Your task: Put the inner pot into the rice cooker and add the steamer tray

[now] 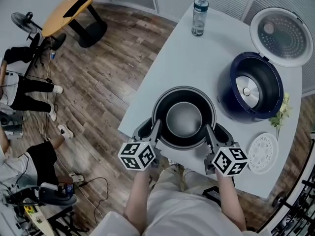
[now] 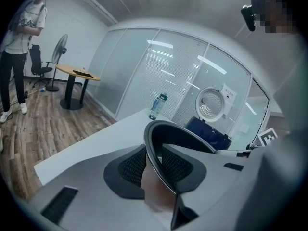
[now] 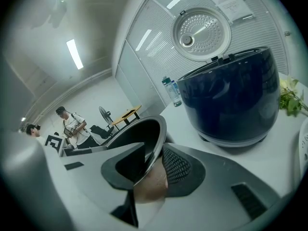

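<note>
Working over a white table (image 1: pixel 206 48) that runs out ahead of both pairs of fingers. Ahead of the right fingers and somewhat to their outer side: navy rice cooker (image 1: pixel 227 95), lid (image 1: pixel 281 36) thrown back, well standing empty.

Between the two pairs of fingers: inner pot (image 1: pixel 184 118), pinched at opposite points of its rim. Left gripper (image 1: pixel 153 129) closed partway onto the left rim, one of its fingers (image 2: pixel 130 170) outside the wall and the other inside. Right gripper (image 1: pixel 212 132) likewise clamped on the right rim, fingers (image 3: pixel 178 170) either side of the thin metal. Resting on the table or just clear of it: cannot tell.

Just outside the right fingers, flat on the table: white steamer tray (image 1: pixel 263 153), untouched. Far ahead of the fingers: water bottle (image 1: pixel 199 14).

Likely trouble:
- Only rim pinches, so the pot could swing or slip if one side rises first.
- Could knock the cooker's near wall if carried too low.
- Could jam crooked in the well if lowered tilted.
</note>
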`<control>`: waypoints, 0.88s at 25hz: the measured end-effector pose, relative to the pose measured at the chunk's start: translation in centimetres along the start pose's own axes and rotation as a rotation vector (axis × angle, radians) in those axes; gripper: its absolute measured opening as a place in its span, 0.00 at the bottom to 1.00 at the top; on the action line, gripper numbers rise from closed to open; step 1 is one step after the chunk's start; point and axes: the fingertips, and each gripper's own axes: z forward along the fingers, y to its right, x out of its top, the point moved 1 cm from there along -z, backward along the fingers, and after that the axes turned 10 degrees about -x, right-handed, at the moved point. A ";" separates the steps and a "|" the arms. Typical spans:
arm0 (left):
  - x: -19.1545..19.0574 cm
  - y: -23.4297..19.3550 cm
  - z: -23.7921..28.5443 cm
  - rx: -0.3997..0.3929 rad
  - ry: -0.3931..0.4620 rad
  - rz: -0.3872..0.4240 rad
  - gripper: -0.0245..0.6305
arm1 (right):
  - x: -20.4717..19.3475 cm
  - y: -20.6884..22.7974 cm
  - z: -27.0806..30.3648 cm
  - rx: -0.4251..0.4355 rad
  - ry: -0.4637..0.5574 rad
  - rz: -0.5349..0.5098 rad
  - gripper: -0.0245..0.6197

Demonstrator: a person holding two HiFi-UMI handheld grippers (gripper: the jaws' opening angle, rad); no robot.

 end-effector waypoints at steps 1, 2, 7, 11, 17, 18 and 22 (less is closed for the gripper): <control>0.3 0.0 -0.1 -0.004 0.003 0.000 0.20 | 0.2 -0.2 -0.1 -0.002 0.002 0.000 0.23; 0.6 0.1 -0.2 -0.008 0.007 0.000 0.20 | 0.3 -0.3 -0.2 -0.004 0.005 0.001 0.23; 2.3 0.8 -0.2 -0.032 0.038 0.010 0.19 | 1.6 -0.8 -0.7 -0.008 0.034 0.003 0.23; 3.6 1.3 -0.5 -0.048 0.054 0.017 0.19 | 2.7 -1.3 -1.3 -0.010 0.058 0.004 0.23; 5.7 2.2 -0.6 -0.073 0.076 0.033 0.19 | 4.5 -2.1 -2.1 -0.008 0.099 0.009 0.23; 6.0 2.3 -0.6 -0.078 0.080 0.033 0.19 | 4.8 -2.1 -2.2 -0.008 0.104 0.010 0.23; 7.1 3.1 -0.7 -0.097 0.096 0.034 0.19 | 5.9 -2.2 -2.8 -0.005 0.127 0.014 0.23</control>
